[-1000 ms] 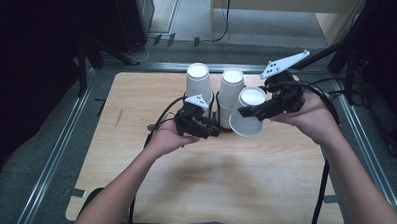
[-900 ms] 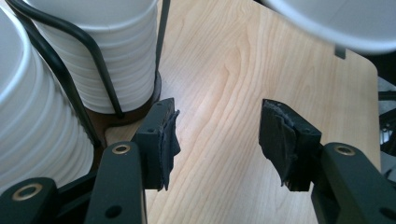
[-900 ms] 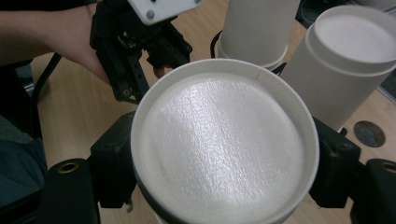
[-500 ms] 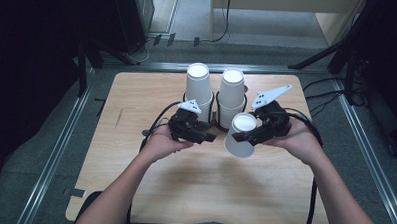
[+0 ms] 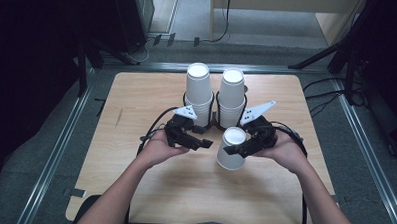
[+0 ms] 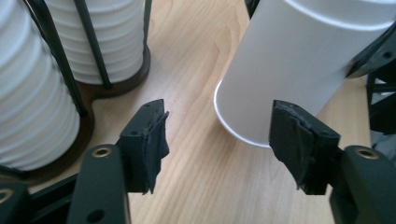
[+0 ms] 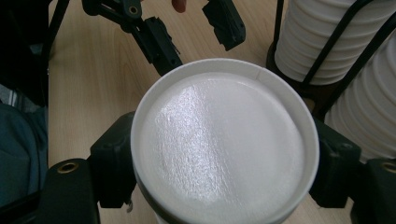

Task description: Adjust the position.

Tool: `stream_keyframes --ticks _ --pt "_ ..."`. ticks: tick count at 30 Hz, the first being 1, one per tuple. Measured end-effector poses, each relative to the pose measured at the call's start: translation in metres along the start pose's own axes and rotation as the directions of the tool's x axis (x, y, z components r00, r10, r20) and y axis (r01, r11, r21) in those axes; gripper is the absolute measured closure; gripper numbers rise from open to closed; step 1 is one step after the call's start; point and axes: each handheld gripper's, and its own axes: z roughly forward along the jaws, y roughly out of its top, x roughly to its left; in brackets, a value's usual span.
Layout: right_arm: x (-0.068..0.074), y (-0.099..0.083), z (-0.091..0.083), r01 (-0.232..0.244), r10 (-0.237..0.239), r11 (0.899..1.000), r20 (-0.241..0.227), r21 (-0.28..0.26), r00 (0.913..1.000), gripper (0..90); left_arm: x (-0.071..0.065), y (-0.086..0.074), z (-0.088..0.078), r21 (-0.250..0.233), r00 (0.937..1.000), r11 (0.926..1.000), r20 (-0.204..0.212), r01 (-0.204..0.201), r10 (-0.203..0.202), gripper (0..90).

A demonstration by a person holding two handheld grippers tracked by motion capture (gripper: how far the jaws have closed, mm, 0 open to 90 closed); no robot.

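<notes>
The wooden surface [image 5: 133, 190] carried two tall stacks of white cups [image 5: 199, 89] in a dark wire holder [image 5: 213, 123] at its far middle. Just near of the holder, the right gripper [image 5: 233, 148] pinched a single white cup [image 5: 232, 152], upside down and tilted, its jaws pressed against the wall on either side just under the closed base, which faced up toward the gripper's own camera. The cup's open rim pointed down and toward the person, close above the wood. The left gripper [image 5: 205, 142] sat just left of that cup, its jaws spread and nothing between them; they had just been opening wider. In the left gripper view the cup's rim [image 6: 243, 126] hung a little beyond the spread pads [image 6: 156, 135], apart from them.

Whether the rim touched the surface I could not tell; its underside was hidden in every view. The lower part of the cup was cut off in the right gripper view, and the stacks' tops ran out of both gripper views.

A second before, the right gripper held the cup higher, level with the stack tops; it had since come down and nearer the person. The left gripper had eased slightly nearer too.
</notes>
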Motion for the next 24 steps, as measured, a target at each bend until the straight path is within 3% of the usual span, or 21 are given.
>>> stream_keyframes --ticks 4,9,12,17,24 --pt "-0.002 -0.005 0.006 0.013 -0.014 1.000 -0.027 -0.027 0.9996 24.3 0.001 -0.005 0.004 0.041 0.9990 0.9992 0.045 0.002 -0.004 26.4" --pt "-0.007 -0.010 0.016 -0.014 0.013 1.000 -0.046 -0.022 0.9988 24.3 0.000 -0.010 0.013 0.079 0.9962 0.9966 0.085 -0.026 0.020 13.0" --pt "-0.007 -0.010 0.020 -0.017 0.017 1.000 -0.047 -0.015 0.9987 24.3 -0.003 -0.012 0.018 0.082 0.9951 0.9953 0.088 -0.051 0.044 10.1" --pt "-0.005 -0.006 0.020 -0.022 0.019 0.999 -0.069 -0.048 0.9974 24.3 -0.006 -0.011 0.021 0.072 0.9908 0.9938 0.112 -0.084 0.076 6.5" --pt "-0.001 -0.002 0.020 -0.021 0.015 0.997 -0.090 -0.069 0.9959 24.3 -0.008 -0.012 0.031 0.109 0.9866 0.9877 0.130 -0.112 0.097 5.0"
